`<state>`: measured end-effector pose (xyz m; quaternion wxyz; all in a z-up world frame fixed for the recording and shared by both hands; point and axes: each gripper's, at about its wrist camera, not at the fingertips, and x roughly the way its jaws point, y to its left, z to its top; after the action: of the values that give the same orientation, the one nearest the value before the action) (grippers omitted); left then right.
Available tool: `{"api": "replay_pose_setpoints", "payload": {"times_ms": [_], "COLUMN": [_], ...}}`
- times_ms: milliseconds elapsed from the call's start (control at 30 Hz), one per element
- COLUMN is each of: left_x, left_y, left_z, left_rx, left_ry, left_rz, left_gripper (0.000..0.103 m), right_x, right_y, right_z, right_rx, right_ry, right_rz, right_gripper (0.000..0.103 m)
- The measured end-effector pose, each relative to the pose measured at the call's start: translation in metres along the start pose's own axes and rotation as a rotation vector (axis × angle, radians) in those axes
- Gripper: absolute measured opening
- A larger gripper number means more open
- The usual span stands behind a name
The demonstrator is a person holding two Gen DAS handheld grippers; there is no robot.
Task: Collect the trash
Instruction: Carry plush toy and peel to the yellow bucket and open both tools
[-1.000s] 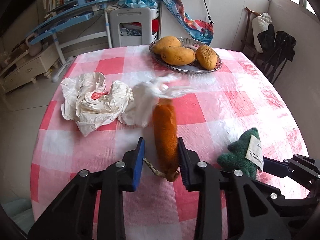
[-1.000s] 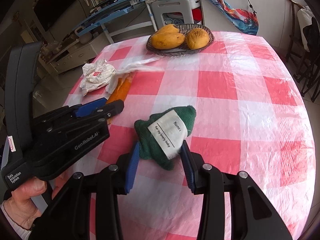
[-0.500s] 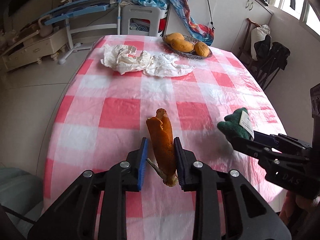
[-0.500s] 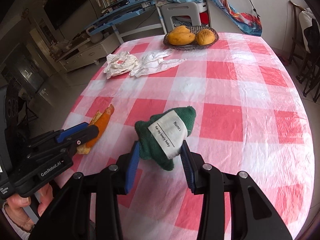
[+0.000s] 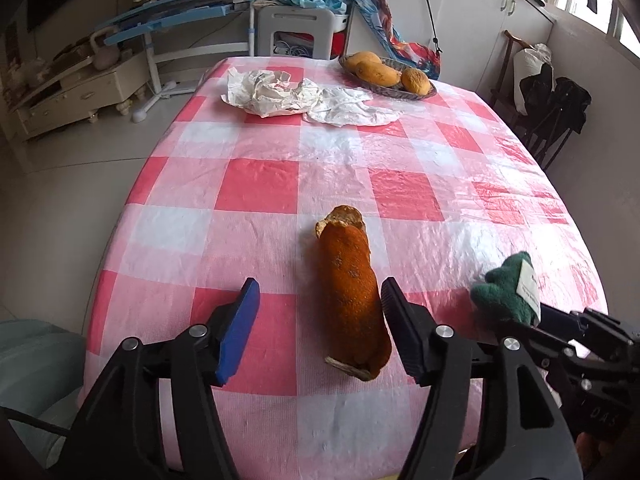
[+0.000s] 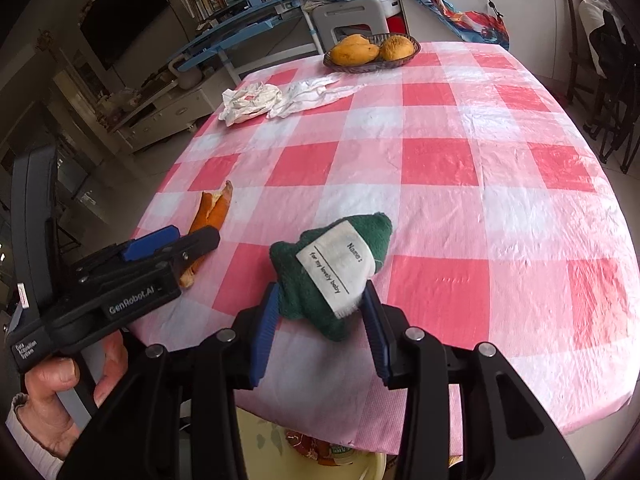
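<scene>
Left gripper (image 5: 320, 320): jaws opening, pads clear of the long curled orange fruit peel (image 5: 352, 296), which lies on the pink-and-white checked plastic tablecloth (image 5: 260, 184) near its front edge, between the pads.

Right gripper (image 6: 320, 328): clamped on a dark green plush cloth with a white sewn label (image 6: 332, 272), held above the cloth's front edge. A pale yellow bin (image 6: 372, 468) shows below that edge.

Farther back: crumpled white paper wrapper (image 5: 264, 94) and thin white plastic bag (image 5: 344, 106), touching, beside a dark basket of mangoes (image 5: 388, 74).

Risks, judged:
- Peel left on the table, short of the bin.
- Plush dropped early could catch the table edge.
- Wrapper and bag uncollected.
</scene>
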<state>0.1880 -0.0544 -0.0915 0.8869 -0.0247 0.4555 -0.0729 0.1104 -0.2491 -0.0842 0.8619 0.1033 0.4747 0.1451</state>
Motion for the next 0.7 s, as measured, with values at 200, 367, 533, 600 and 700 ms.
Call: {"api": "replay_pose_setpoints", "payload": {"times_ms": [200,367,533,600,700], "left_x": [0.0,-0.024,-0.044,-0.048,-0.054], "left_y": [-0.008,-0.012,-0.013,-0.014,-0.015], "left_z": [0.001,-0.001,-0.009,-0.013,-0.018], "left_rx": [0.045,0.061,0.064,0.073,0.076], "left_ry": [-0.001,-0.07,-0.114,-0.117,-0.118], "left_rz": [-0.012,-0.002,0.007,0.016,0.01], "left_gripper": [0.021,0.02,0.02,0.02,0.02], "right_x": [-0.003,-0.012,-0.022,-0.025,-0.028], "right_y": [0.002,0.006,0.013,0.016,0.02], "right_z": [-0.004,-0.013,-0.021,-0.024,-0.029], "right_rx": [0.002,0.001,-0.011,-0.016,-0.022], "right_ry": [-0.016,-0.039,-0.06,-0.067,-0.071], "right_rz": [-0.004,0.016,0.033,0.038,0.042], "right_gripper": [0.041,0.041,0.041,0.041,0.041]}}
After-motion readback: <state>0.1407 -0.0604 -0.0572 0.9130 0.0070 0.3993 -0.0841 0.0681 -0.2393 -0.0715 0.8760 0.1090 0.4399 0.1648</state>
